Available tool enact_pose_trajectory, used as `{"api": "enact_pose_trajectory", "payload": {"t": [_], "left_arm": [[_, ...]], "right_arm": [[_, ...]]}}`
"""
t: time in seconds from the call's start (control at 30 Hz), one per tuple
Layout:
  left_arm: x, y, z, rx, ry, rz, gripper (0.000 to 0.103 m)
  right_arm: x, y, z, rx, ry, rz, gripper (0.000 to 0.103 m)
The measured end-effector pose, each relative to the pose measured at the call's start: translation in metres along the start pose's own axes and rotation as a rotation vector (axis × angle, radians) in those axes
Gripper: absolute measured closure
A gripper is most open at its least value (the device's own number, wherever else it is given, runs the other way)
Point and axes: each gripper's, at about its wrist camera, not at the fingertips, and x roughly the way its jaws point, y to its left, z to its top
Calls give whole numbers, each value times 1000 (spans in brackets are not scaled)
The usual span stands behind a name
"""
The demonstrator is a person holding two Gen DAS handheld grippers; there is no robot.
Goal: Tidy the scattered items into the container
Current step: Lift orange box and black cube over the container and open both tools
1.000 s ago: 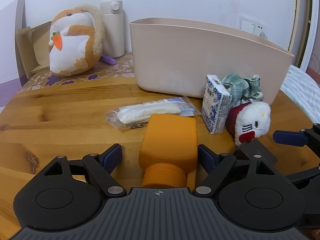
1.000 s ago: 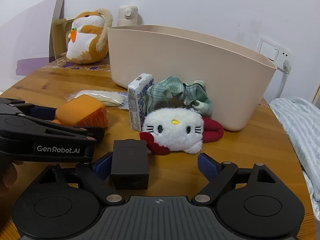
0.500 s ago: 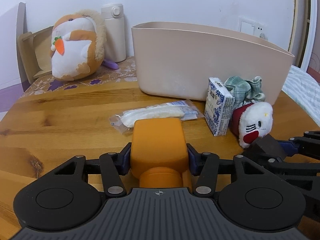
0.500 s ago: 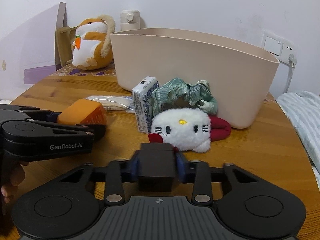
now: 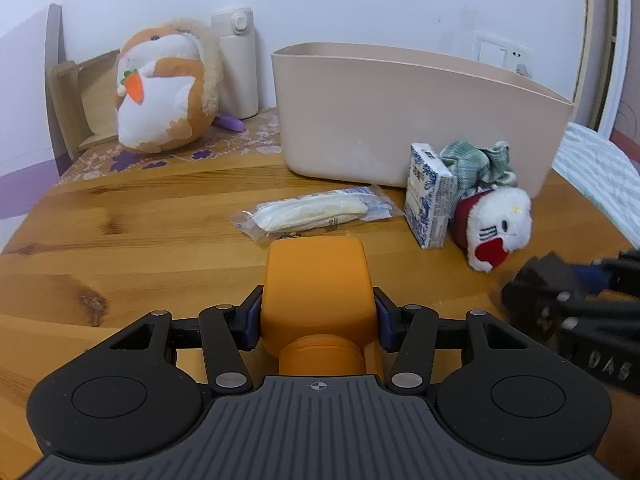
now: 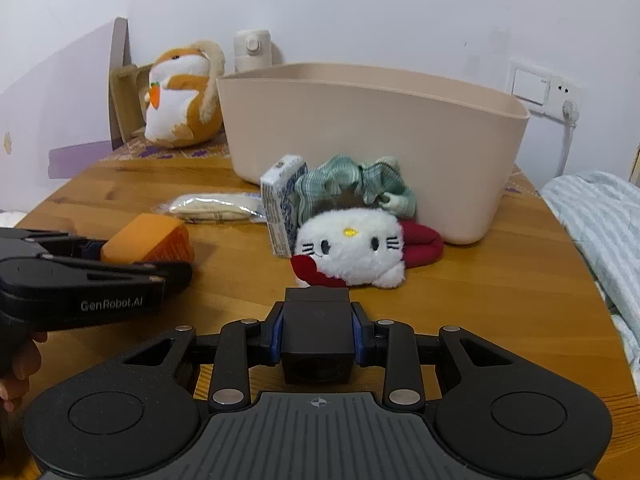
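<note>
Your left gripper (image 5: 318, 322) has its jaws half closed, pads pressed on both sides of the orange bottle (image 5: 318, 292), cap toward you, so it should lift without twisting. Your right gripper (image 6: 316, 334) is nearly shut, clamping the small black box (image 6: 316, 330) squarely. Both sit near the front edge of the table (image 5: 132, 216). The beige bin (image 6: 372, 140) stands toward the back edge, open at the top, so each load probably has to clear its rim. The tissue pack (image 6: 282, 204), green scrunchie (image 6: 356, 182), cat plush (image 6: 352, 252) and wrapped packet (image 5: 316, 212) lie just in front of it.
</note>
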Motion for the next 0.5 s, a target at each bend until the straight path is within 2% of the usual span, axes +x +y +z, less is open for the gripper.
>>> {"api": "enact_pose_trajectory", "payload": {"t": [0.5], "left_arm": [[-56,1,14,50,-89,2,49]], "right_arm": [[-66,-5,26,-56,-133,-44,74]]}}
